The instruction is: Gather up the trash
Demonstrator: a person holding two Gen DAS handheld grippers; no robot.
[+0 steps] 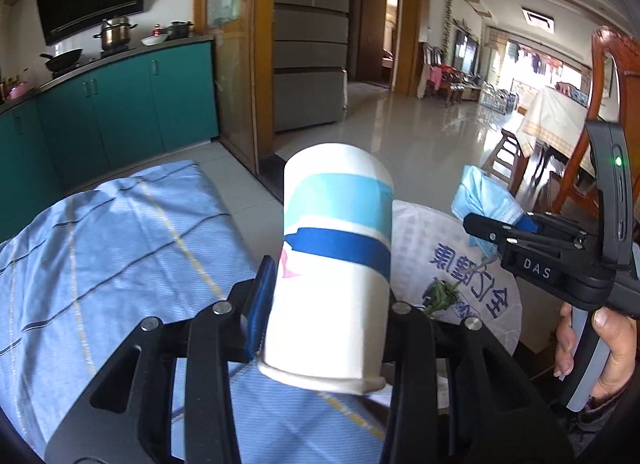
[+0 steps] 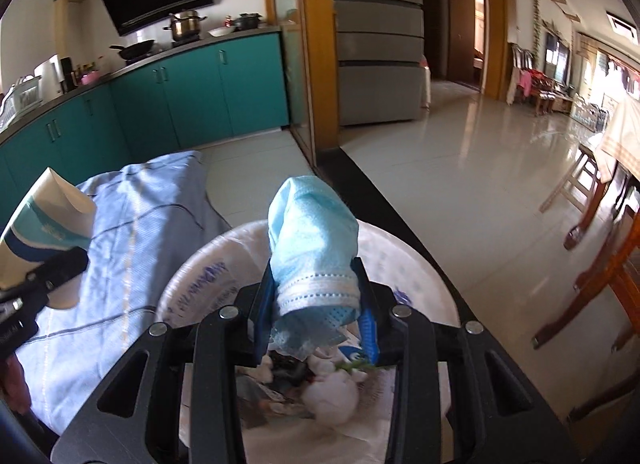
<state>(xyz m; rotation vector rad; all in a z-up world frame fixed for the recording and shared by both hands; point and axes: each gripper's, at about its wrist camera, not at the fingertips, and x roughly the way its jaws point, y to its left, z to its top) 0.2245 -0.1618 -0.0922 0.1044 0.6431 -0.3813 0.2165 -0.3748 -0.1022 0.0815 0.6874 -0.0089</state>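
My left gripper (image 1: 328,304) is shut on a white paper cup (image 1: 332,260) with blue bands, held tilted above the blue checked cloth; the cup also shows in the right wrist view (image 2: 44,219). My right gripper (image 2: 316,296) is shut on a crumpled light-blue face mask (image 2: 312,232), held over a trash bin lined with a white printed bag (image 2: 200,276). In the left wrist view the right gripper (image 1: 480,225) and mask (image 1: 484,195) hang over the same bag (image 1: 424,232). Tissues and scraps (image 2: 328,392) lie in the bin.
A blue checked cloth (image 1: 120,248) covers the table on the left. Teal kitchen cabinets (image 1: 120,111) and a grey fridge (image 1: 308,75) stand behind. A wooden chair (image 1: 612,63) and dining table (image 1: 552,119) are to the right, over a glossy tiled floor.
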